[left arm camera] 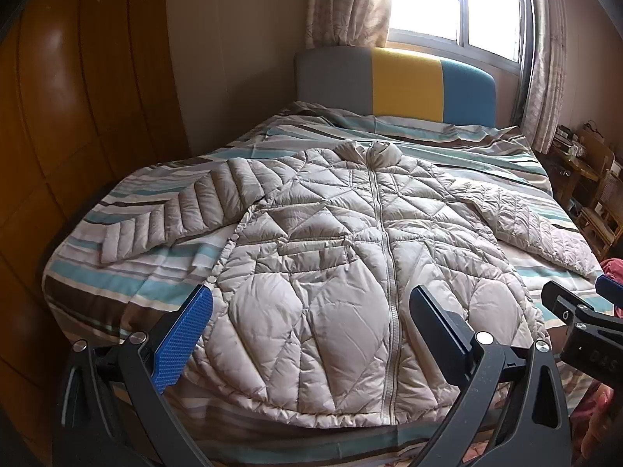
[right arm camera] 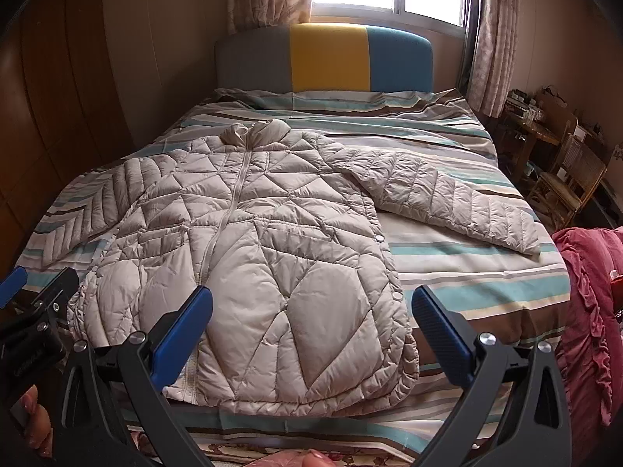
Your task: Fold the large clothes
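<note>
On my far left stands a brown wardrobe (left arm camera: 58,136) beside the bed (left arm camera: 128,284), which has a striped cover. My left gripper (left arm camera: 311,334) hangs above the foot of the bed, fingers spread wide and holding nothing. The jacket (left arm camera: 331,257) lies flat and face up across the cover, zipped, collar toward the headboard (left arm camera: 393,85), both sleeves stretched out to the sides. In the left wrist view its hem and lower front sit between my fingers and below them, not touching as far as I can tell; the blue pad (left arm camera: 183,338) lines up with the jacket's left edge.

My right gripper (right arm camera: 311,334) is also spread wide and empty. In its view the jacket's lower right part lies between the fingers, with the side hem just inside the right finger (right arm camera: 444,334). Further right, a pink ruffled cloth (right arm camera: 584,311) lies at the bed's edge, and wooden chairs (right arm camera: 564,179) stand beyond it.
</note>
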Action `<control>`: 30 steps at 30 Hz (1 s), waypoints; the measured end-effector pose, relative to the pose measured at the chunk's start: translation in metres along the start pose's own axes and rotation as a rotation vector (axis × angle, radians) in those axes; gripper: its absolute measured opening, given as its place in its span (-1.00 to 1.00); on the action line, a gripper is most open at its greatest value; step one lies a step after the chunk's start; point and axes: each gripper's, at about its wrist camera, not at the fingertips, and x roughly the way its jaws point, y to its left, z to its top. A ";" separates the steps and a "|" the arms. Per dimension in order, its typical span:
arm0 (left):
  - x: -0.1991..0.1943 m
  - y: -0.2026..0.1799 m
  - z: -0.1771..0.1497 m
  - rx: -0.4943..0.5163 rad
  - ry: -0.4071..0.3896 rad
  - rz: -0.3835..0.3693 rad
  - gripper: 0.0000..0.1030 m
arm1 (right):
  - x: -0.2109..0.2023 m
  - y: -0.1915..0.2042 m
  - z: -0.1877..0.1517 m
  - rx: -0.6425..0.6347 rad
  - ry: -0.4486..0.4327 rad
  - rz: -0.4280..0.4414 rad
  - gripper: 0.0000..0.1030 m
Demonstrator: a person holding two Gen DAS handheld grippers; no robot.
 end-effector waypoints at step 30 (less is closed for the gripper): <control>0.009 -0.003 -0.004 0.006 0.030 -0.027 0.94 | 0.013 -0.008 -0.001 0.009 0.029 0.010 0.97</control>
